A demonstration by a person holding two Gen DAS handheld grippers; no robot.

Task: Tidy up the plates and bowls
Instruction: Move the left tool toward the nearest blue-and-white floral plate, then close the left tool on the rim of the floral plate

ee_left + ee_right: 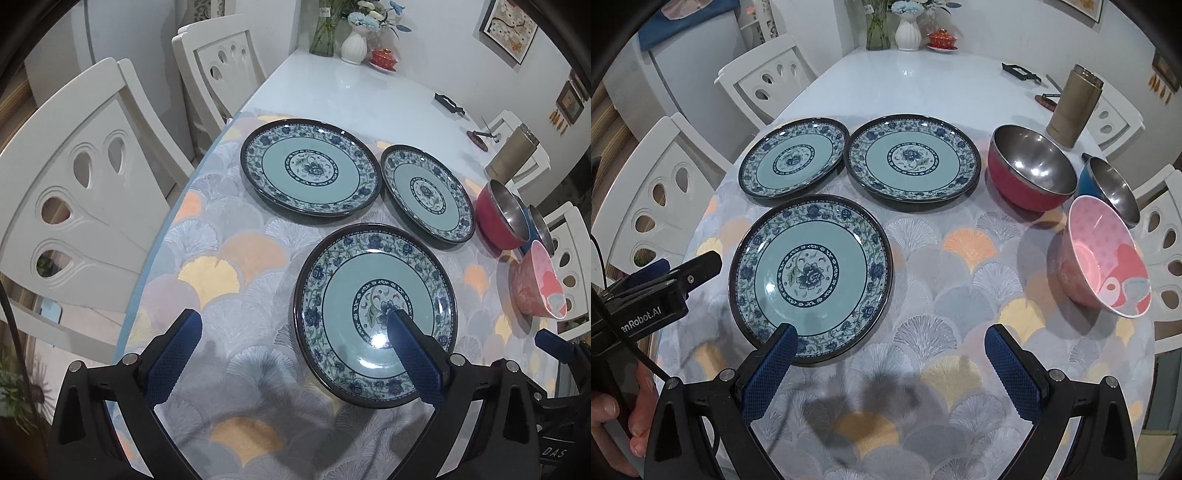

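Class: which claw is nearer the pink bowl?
Right. The right claw hangs open near the pink bowl; the left claw hangs open over the nearest plate, farther off.

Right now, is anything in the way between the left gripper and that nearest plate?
Nothing visible. The left gripper hangs open just above the nearest plate, one of its fingers already over the plate's centre; only bare tablecloth surrounds it.

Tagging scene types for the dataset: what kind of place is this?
Most likely a home dining room: a white dining table with matching white chairs around it, patterned plates and bowls laid out, and flower vases at the far end.
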